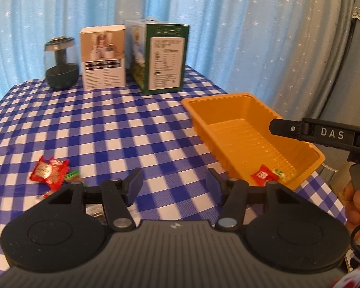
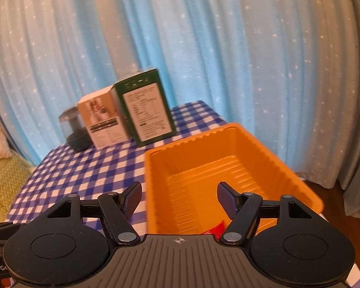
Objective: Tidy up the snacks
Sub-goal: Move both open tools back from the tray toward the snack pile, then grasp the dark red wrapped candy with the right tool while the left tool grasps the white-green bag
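a pale blue star-print curtain [image 1: 228,24] hangs behind a worktop [image 1: 108,124] covered in blue and white checks. in the left wrist view the orange plastic tray [image 1: 237,110] sits at centre right, near the worktop's right edge, with a red snack packet [image 1: 260,175] and a scrap of green wrapper already in its near corner. more red snack packets [image 1: 49,171] lie loose at lower left, one overlapping another, with green wrappers tucked beside them.

the left claw [image 1: 174,183] is spread wide and holds nothing, poised above bare cloth between the loose packets and the tray. the right claw [image 2: 178,198] is also parted and empty; in its own view it straddles the tray's left wall, and in the left wrist view it juts in from the right edge over the tray.

the likely trouble: the tray looks light and thin-walled, so a nudge from the right claw could push it toward the nearby edge. the packets are slick and stacked, so a pinch may catch two or let one slip. both views are a little blurred, so wrapper edges are hard to read.

at upper left, well apart from the work, stand a dark glass jar [image 1: 61,64], a white carton [image 1: 103,56] and a green carton [image 1: 160,57]; nothing blocks the way between packets and tray.
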